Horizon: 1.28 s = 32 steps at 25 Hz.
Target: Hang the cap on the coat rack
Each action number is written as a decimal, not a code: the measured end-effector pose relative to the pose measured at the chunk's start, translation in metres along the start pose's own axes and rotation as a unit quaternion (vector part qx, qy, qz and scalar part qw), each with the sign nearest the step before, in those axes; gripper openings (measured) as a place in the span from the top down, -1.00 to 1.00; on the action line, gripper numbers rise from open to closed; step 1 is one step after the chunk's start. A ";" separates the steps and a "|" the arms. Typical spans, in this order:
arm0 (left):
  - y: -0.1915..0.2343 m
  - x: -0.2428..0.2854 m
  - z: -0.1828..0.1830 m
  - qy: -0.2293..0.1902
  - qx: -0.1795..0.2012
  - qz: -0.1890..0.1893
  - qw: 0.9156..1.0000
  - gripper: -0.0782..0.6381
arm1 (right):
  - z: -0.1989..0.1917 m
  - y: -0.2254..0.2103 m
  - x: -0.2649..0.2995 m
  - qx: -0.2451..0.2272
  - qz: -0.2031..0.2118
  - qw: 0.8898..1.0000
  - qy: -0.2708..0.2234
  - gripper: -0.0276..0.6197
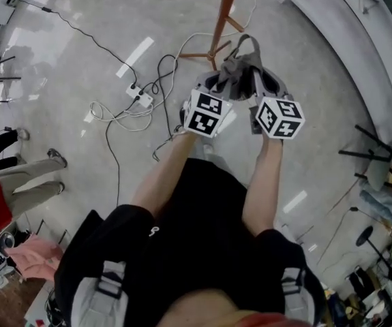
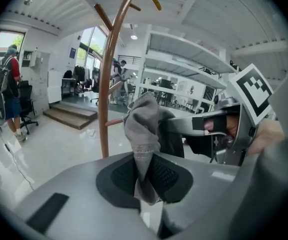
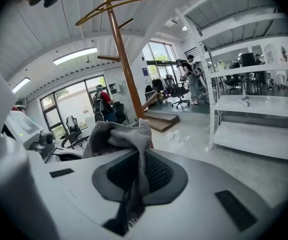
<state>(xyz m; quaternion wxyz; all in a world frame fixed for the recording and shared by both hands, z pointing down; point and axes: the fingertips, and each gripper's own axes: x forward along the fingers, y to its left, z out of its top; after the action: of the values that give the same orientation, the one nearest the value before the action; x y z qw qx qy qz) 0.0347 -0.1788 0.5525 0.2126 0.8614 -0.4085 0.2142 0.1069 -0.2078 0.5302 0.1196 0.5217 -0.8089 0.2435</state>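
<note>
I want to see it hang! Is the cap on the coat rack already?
No, the cap is pinched in the left gripper, not hanging on the coat rack.

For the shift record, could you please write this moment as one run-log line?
phase: cap held short of coat rack | left gripper: shut on cap | right gripper: shut on cap | hung: not yet

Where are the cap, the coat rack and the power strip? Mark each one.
cap (image 2: 142, 121), left gripper view, on the bunched grey fabric.
coat rack (image 3: 129, 74), right gripper view, on the brown upright pole.
power strip (image 1: 140, 95), head view, on its white body on the floor.
</note>
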 end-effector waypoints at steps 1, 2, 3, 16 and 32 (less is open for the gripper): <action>0.008 0.007 0.002 0.002 0.008 0.003 1.000 0.72 | 0.003 -0.003 0.010 -0.002 0.000 1.000 -0.002 0.87; 0.016 0.014 0.004 0.005 0.014 0.006 1.000 0.72 | 0.004 -0.007 0.020 -0.002 -0.001 1.000 0.000 0.87; 0.023 0.021 0.004 0.009 0.019 0.007 1.000 0.72 | 0.003 -0.012 0.030 0.000 -0.004 1.000 0.004 0.87; 0.077 0.093 -0.035 0.107 -0.008 0.010 0.994 0.72 | -0.040 -0.045 0.126 0.030 -0.061 0.994 0.084 0.87; 0.150 0.136 -0.074 0.144 -0.062 0.049 0.986 0.52 | -0.069 -0.048 0.204 -0.034 -0.040 0.987 0.151 0.86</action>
<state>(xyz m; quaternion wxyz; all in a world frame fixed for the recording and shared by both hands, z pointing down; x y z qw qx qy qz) -0.0207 -0.3079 0.7157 0.3116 0.7858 -0.4278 0.3201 0.0594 -0.3483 0.6933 0.2678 0.5063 -0.7679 0.2868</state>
